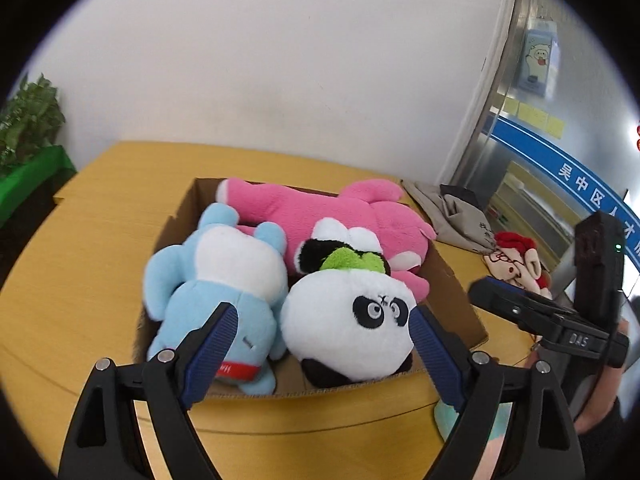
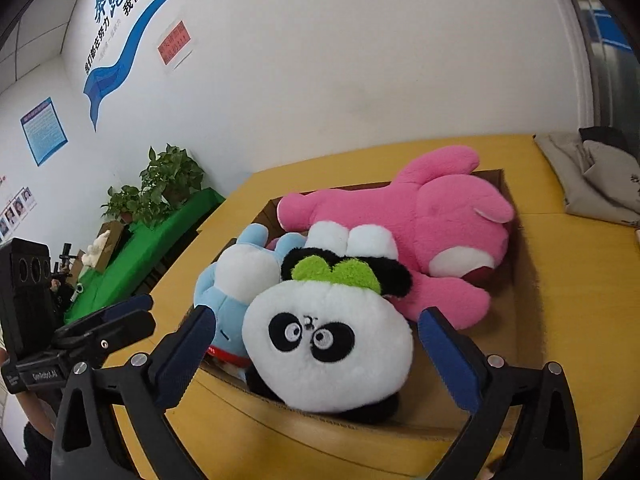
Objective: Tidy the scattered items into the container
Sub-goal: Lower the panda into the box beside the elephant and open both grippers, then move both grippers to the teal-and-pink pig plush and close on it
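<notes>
Right wrist view: both grippers' fingers (image 2: 440, 340) released; panda (image 2: 328, 344) overhangs the box (image 2: 524, 288) near edge.

— How's the left hand-held gripper (image 1: 322, 324) sitting?
— Tilted downward, jaws spread wide, blue pads (image 1: 216, 344) gripping nothing.
— And the right hand-held gripper (image 2: 316, 336)?
— The same: angled down, jaws wide apart, nothing pinched. A hand (image 1: 600, 412) grips its handle, low at the side.
</notes>
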Demonstrator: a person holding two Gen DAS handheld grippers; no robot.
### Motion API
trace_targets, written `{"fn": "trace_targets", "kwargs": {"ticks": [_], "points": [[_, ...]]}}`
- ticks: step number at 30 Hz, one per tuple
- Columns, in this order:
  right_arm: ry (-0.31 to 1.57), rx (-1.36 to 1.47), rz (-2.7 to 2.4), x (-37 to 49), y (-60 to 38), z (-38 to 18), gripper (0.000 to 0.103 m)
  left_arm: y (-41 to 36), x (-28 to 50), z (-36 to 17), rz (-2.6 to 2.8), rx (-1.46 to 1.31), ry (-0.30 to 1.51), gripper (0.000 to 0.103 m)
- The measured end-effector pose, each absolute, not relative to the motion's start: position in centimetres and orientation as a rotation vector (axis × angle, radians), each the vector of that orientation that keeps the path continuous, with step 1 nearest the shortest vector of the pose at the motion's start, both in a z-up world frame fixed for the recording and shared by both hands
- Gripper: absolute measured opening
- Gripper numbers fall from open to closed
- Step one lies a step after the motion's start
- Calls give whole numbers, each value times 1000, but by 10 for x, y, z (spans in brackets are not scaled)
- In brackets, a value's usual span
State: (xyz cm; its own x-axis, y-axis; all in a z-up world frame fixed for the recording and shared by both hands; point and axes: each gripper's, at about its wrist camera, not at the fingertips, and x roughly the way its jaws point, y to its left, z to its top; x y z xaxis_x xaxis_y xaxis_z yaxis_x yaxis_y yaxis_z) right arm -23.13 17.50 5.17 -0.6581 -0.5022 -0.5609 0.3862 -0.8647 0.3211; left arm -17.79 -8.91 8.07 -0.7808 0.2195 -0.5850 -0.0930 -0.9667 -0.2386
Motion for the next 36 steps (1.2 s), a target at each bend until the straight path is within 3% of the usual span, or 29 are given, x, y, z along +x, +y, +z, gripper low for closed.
{"fn": "trace_targets", "kwargs": {"ticks": [6, 17, 25, 27, 29, 31, 36], "points": [[-76, 1033, -2584, -197, 185, 38, 103, -75, -138, 83, 2851, -928, -283, 88], [-56, 1009, -2598, -160, 187, 52, 103, -68, -110, 85, 2883, -905, -227, 88], [3, 1051, -2619, -143, 188, 49, 103, -69, -106, 80, 2858, -949, -311, 88], [0, 1056, -2625, -141, 190, 49, 103, -65, -106, 79, 2842, -975, -280, 84], [-4, 1052, -2629, -139, 193, 50, 103, -60, -106, 78, 2837, -988, -231, 58], [1, 1052, -2630, -138, 193, 50, 103, -57, -107, 76, 2814, -1018, -223, 50], [-1, 1050, -2621, -133, 193, 50, 103, -55, -102, 76, 2795, -982, -259, 55]]}}
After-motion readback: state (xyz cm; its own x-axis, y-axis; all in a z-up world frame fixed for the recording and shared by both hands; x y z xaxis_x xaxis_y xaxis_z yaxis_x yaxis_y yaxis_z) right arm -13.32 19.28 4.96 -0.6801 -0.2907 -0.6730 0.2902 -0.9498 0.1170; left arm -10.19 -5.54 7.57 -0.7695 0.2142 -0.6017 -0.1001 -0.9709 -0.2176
